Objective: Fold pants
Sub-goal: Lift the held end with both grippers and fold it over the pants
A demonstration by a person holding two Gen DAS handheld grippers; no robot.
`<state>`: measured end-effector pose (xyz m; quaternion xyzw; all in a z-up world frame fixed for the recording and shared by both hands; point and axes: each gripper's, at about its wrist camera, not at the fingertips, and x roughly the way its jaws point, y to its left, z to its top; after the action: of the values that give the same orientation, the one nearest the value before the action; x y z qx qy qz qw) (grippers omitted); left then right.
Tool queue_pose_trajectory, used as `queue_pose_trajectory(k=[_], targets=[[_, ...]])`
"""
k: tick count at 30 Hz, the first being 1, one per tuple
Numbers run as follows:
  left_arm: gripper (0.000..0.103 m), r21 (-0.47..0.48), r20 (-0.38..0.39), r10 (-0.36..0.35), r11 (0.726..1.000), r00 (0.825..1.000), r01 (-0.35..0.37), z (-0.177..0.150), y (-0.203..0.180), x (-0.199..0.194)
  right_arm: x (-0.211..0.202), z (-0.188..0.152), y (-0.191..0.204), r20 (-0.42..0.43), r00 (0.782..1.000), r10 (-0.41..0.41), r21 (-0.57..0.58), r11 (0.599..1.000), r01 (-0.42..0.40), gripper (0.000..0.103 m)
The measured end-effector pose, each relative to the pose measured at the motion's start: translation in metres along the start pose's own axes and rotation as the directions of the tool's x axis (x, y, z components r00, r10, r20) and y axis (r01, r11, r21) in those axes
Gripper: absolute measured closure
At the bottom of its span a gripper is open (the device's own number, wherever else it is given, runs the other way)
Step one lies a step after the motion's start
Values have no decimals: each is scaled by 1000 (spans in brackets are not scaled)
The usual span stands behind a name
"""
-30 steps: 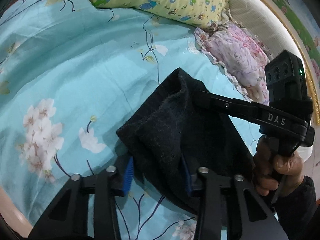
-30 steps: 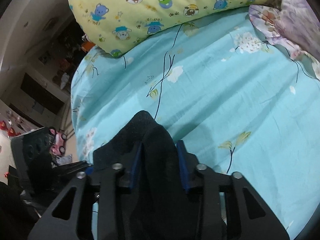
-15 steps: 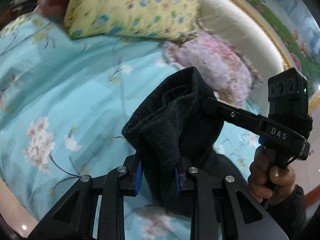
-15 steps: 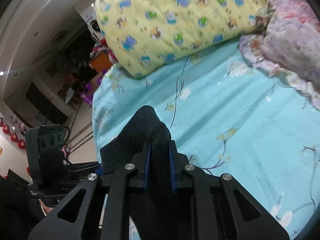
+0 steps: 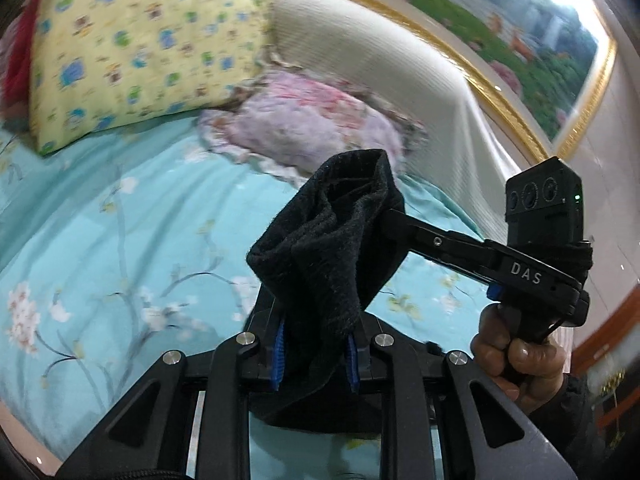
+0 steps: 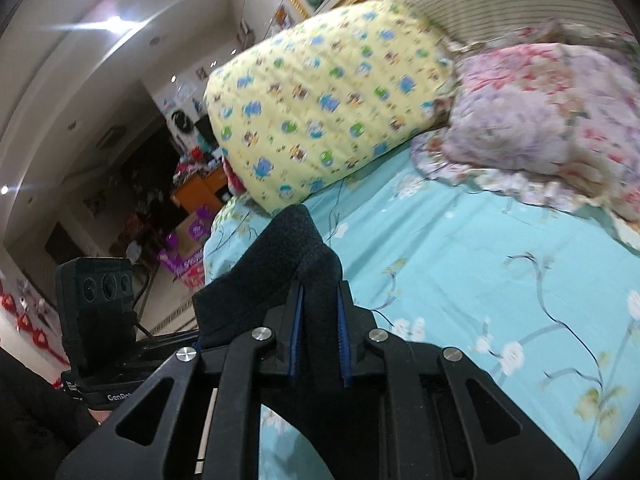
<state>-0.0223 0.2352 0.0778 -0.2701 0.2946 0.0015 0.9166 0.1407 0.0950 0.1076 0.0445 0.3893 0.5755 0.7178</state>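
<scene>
Bed [image 5: 120, 232], covered in a turquoise floral sheet, fills the lower field of both views. Cream padded headboard [image 5: 360, 48] stands behind it, under a gold-framed picture [image 5: 460, 8]. Yellow cartoon-print pillow [image 6: 328, 108] rests against the headboard; pink-lilac floral pillow [image 6: 540, 120] lies just beside it, touching.

Black pants [image 5: 332, 248], bunched into a thick wad, are raised clear of the sheet between the two grippers, with a hem opening facing up.

Left gripper [image 5: 316, 352]: jaws pinching the lower part of the pants, blue pads pressed into the cloth on both sides.

Right gripper [image 6: 320, 332]: jaws pinching a narrow ridge of the same fabric. In the left wrist view its finger reaches into the wad from the right, handle gripped by the right hand [image 5: 516, 356].
</scene>
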Motion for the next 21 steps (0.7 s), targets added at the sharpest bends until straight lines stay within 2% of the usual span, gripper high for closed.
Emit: queue_pose_trajectory(k=[6,21], targets=[[80,54,-42,-58,997,997,60,-9,-38,10,-44,-21,-15,70,997,-32,59,998,28,86],[80,186,-150,-111,973,983,138,-36,-110,36,-121,-73,-51,183,979,-94,177,982,61,86]])
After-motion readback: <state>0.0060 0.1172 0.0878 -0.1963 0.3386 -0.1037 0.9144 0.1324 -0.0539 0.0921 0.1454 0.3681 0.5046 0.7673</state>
